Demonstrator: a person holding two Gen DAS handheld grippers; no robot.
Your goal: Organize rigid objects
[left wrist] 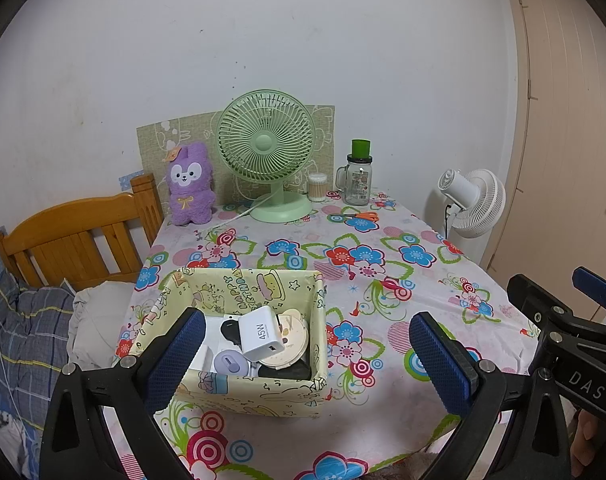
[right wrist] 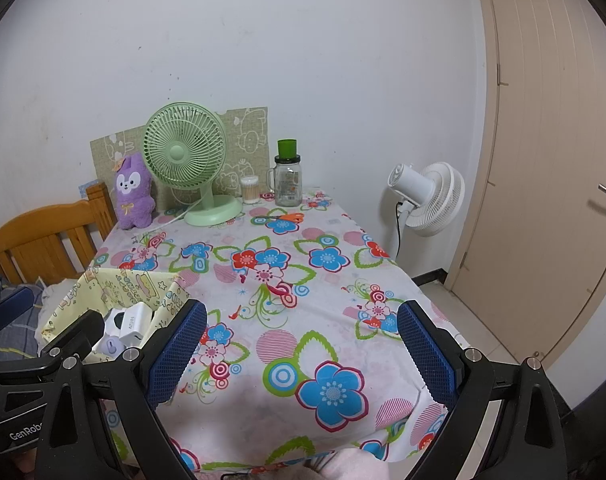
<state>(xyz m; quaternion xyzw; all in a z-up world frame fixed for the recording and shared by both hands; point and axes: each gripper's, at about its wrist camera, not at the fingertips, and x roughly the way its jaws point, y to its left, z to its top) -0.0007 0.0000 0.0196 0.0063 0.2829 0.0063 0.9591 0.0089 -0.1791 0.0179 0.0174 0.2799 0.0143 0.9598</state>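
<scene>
A yellow patterned storage box (left wrist: pixel 263 398) stands on the flowered tablecloth near the front left; it also shows in the right wrist view (right wrist: pixel 115 280). Inside it lie a white 45W charger (left wrist: pixel 261 334), a round cream disc (left wrist: pixel 291 340), a purple round item (left wrist: pixel 229 362) and black pieces. My left gripper (left wrist: pixel 307 354) is open and empty, held over the box's front. My right gripper (right wrist: pixel 301 350) is open and empty above bare tablecloth, to the right of the box. The right gripper's body shows at the left wrist view's right edge (left wrist: pixel 563 320).
At the table's back stand a green desk fan (left wrist: pixel 267 160), a purple plush rabbit (left wrist: pixel 191 184), a cotton swab jar (left wrist: pixel 317 187) and a glass jar with green lid (left wrist: pixel 359 178). Orange scissors (left wrist: pixel 359 216) lie nearby. A white floor fan (right wrist: pixel 427 196), a door and a wooden bed frame (left wrist: pixel 75 236) flank the table.
</scene>
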